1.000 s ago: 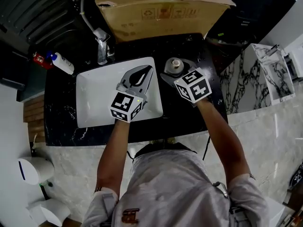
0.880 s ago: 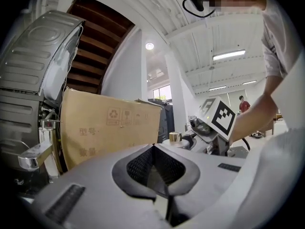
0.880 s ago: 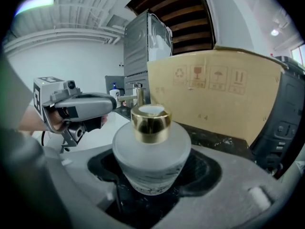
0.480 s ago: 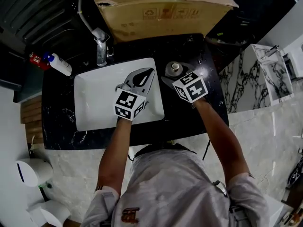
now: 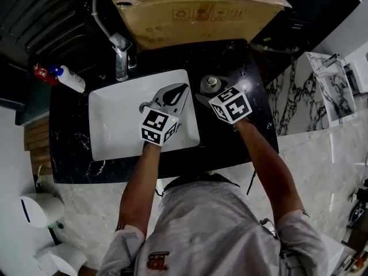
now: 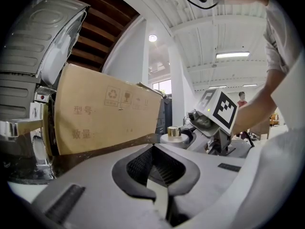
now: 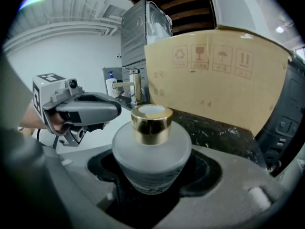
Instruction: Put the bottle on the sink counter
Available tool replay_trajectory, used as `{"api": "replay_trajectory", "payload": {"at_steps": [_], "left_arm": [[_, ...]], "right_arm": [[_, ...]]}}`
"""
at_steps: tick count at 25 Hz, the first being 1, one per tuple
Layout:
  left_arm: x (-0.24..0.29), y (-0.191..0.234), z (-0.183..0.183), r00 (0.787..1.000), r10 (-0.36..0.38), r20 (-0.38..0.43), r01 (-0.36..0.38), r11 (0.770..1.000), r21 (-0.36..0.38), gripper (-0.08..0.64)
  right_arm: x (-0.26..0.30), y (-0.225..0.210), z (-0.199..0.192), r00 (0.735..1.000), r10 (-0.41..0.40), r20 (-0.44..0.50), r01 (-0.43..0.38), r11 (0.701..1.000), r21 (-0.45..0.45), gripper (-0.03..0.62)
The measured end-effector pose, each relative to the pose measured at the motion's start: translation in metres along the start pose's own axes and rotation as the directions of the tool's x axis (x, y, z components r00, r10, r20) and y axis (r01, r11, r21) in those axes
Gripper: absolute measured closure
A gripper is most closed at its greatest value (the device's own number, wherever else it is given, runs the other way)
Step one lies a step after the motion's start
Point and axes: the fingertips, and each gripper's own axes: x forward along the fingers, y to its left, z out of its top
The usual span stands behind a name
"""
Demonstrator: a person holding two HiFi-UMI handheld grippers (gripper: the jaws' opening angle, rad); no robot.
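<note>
A round frosted-glass bottle point(image 7: 151, 149) with a gold cap stands upright between the jaws of my right gripper point(image 7: 155, 173), which is shut on its body. In the head view the bottle point(image 5: 211, 83) and right gripper point(image 5: 210, 92) are over the black counter point(image 5: 230, 142), just right of the white basin point(image 5: 115, 125). I cannot tell whether the bottle's base touches the counter. My left gripper point(image 5: 181, 89) hovers over the basin's right half, shut and empty; its jaws meet at the tips point(image 6: 153, 148). The left gripper view shows the bottle point(image 6: 173, 134) ahead to the right.
A large cardboard box point(image 5: 192, 13) stands along the counter's back edge. A chrome faucet point(image 5: 121, 56) rises behind the basin. A white pump bottle with a blue top point(image 5: 69, 78) lies off the counter's left end. The counter's front edge runs just before the person's body.
Almost nothing: the left gripper has edged slightly right over the basin. The right gripper and bottle stay in the same place.
</note>
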Motion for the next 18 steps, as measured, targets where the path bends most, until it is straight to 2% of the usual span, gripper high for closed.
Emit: {"api": "replay_trajectory", "payload": {"at_steps": [7, 11, 18], "left_arm": [[0.002, -0.004, 0.001, 1.0, -0.005, 0.005, 0.005, 1.0, -0.005, 0.56], [0.0, -0.004, 0.004, 1.0, -0.002, 0.01, 0.002, 1.0, -0.002, 0.56], [-0.008, -0.009, 0.017, 0.999, 0.002, 0.042, -0.002, 1.0, 0.002, 0.56]], "right_arm": [[0.0, 0.002, -0.002, 1.0, 0.018, 0.005, -0.018, 1.0, -0.005, 0.258], [-0.004, 0.0, -0.004, 1.0, 0.028, 0.007, -0.028, 1.0, 0.011, 0.23], [-0.047, -0.005, 0.002, 0.997, 0.003, 0.08, -0.004, 1.0, 0.017, 0.225]]}}
